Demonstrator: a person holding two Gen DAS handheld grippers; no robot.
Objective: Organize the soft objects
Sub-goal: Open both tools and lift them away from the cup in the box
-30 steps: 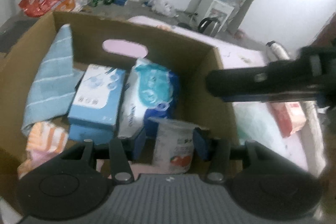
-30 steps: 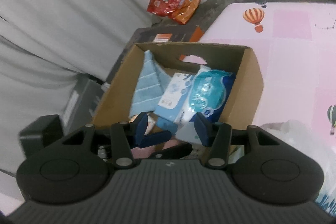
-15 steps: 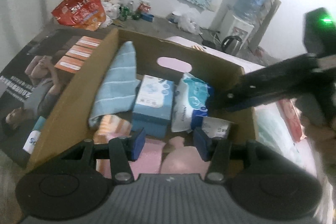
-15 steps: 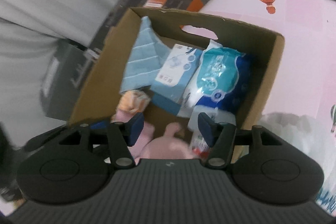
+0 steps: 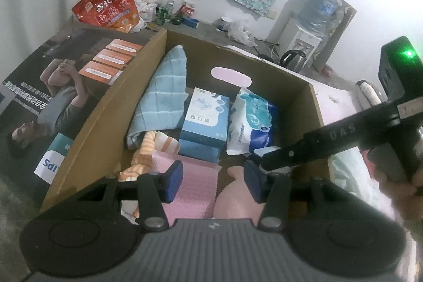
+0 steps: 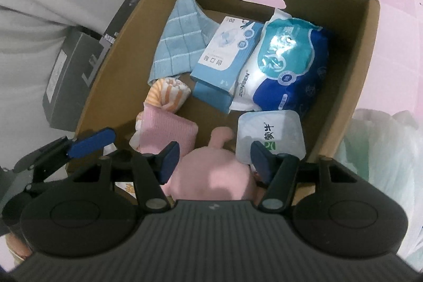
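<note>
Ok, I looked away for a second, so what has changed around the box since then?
The left gripper pulled back from the cardboard box; the right gripper moved in over it, open above the pink plush. The blue towel, light blue carton and wipes pack stayed put.

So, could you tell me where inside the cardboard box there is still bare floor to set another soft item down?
Bare floor of the cardboard box shows in the middle, bordered by the striped cloth, the blue carton, the pink cloth and the yogurt cup. A shadowed strip may remain beyond the wipes pack. The left side and near edge are crowded.
</note>
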